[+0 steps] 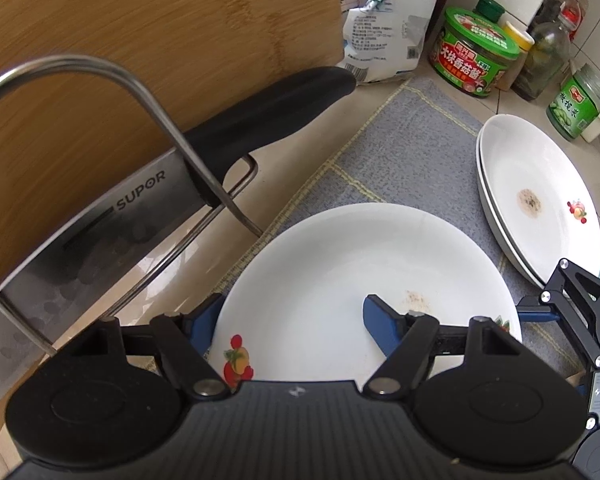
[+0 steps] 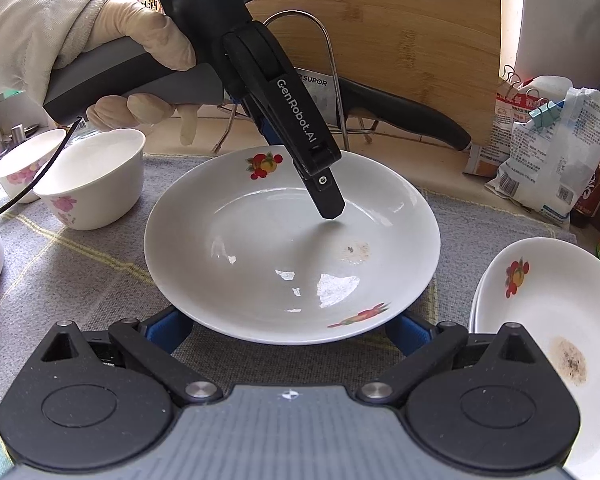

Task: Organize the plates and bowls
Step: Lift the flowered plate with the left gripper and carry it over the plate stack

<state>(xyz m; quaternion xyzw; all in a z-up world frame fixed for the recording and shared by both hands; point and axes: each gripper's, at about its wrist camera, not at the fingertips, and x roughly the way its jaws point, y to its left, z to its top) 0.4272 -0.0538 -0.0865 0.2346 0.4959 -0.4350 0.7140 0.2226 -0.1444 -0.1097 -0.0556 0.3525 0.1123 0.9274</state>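
The plate lay on the grey mat on the tabletop, directly between the two claws. The left claw straddled the far rim, one finger inside the dish and one outside, not visibly clamped. The right claw stood spread wide with its fingers under the near rim, apparently to lift. To its right waited the stacked plates, the likely destination; bowls sat to its left.

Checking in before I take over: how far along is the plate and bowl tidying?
Done: two plates sit stacked on the right. In hand: the left gripper, open, straddles the rim of the single plate in the middle, with the right gripper open at its near edge. Left: that plate, and the bowls standing apart on the left.
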